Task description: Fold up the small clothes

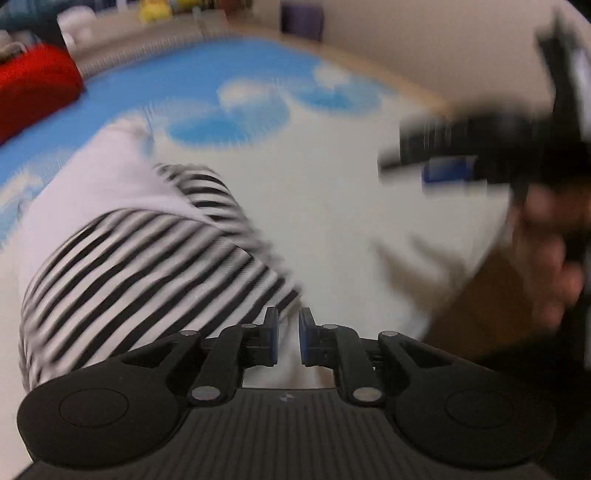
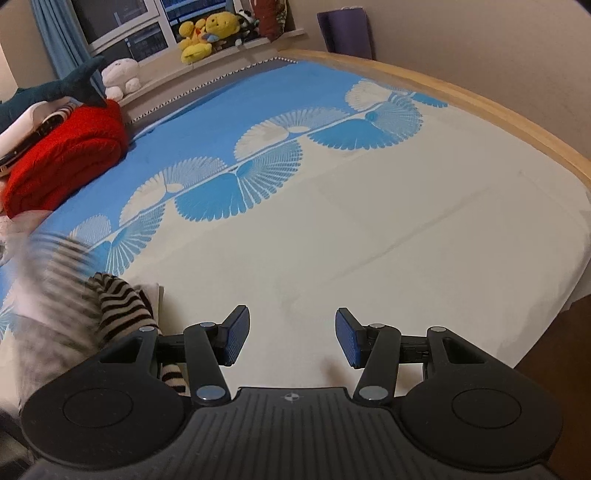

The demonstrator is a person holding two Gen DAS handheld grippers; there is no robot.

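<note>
A small garment with black-and-white stripes and pale plain parts (image 1: 122, 251) lies on the bed, blurred by motion in the left wrist view. My left gripper (image 1: 288, 339) is nearly shut, with pale cloth of the garment between its pads. The same garment (image 2: 110, 306) shows at the lower left of the right wrist view, partly blurred. My right gripper (image 2: 291, 338) is open and empty over the cream part of the sheet, to the right of the garment. It also shows in the left wrist view (image 1: 480, 147), held by a hand at the right.
The bed sheet (image 2: 369, 229) is cream near me and blue with fan patterns farther off. A red blanket (image 2: 70, 147) lies at the far left. Plush toys (image 2: 207, 33) sit on the window ledge. A wooden bed frame (image 2: 480, 107) runs along the right.
</note>
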